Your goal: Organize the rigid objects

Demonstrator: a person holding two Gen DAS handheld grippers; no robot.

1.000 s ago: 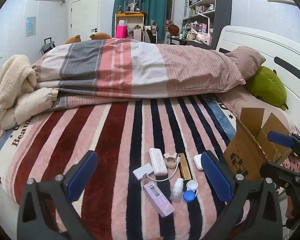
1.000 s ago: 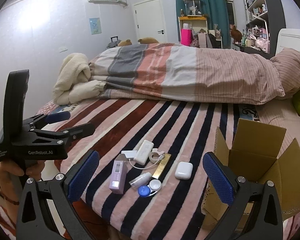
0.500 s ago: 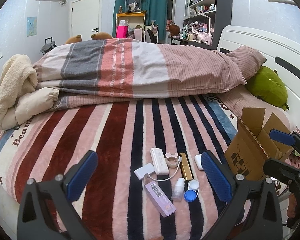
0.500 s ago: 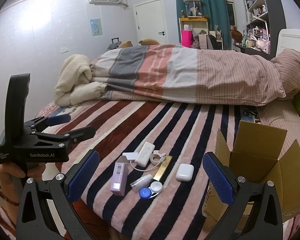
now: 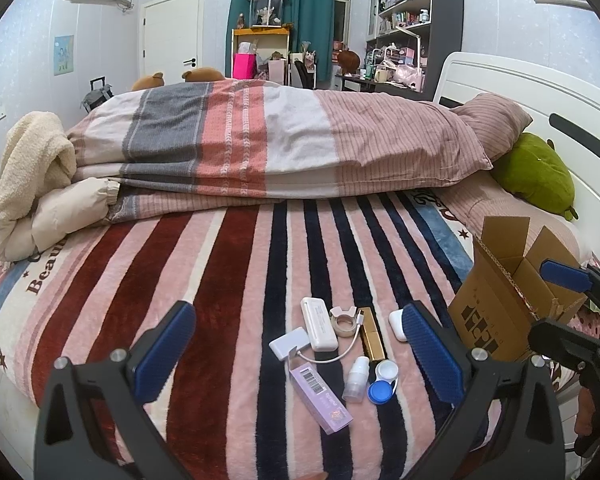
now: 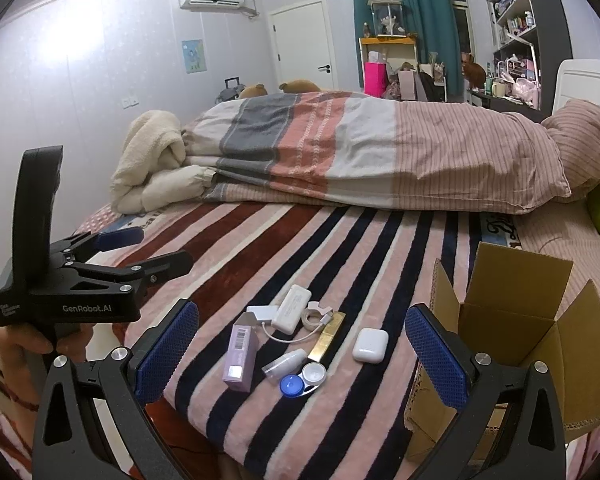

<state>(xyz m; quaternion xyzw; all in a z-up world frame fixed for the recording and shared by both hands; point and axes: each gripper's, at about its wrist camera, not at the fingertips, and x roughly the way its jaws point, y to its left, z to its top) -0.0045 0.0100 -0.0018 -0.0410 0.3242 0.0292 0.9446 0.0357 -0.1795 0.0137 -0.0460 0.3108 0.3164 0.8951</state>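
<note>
Left tool [image 5: 299, 354] spread, right tool [image 6: 301, 354] spread

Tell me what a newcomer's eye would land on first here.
First, the cluster of small items on the striped blanket near the bed's front edge: a purple box, a white earbud case, a gold bar and a blue-and-white lens case. Right of them stands an open cardboard box. Both grippers, left and right, hang open and empty before the bed.
</note>
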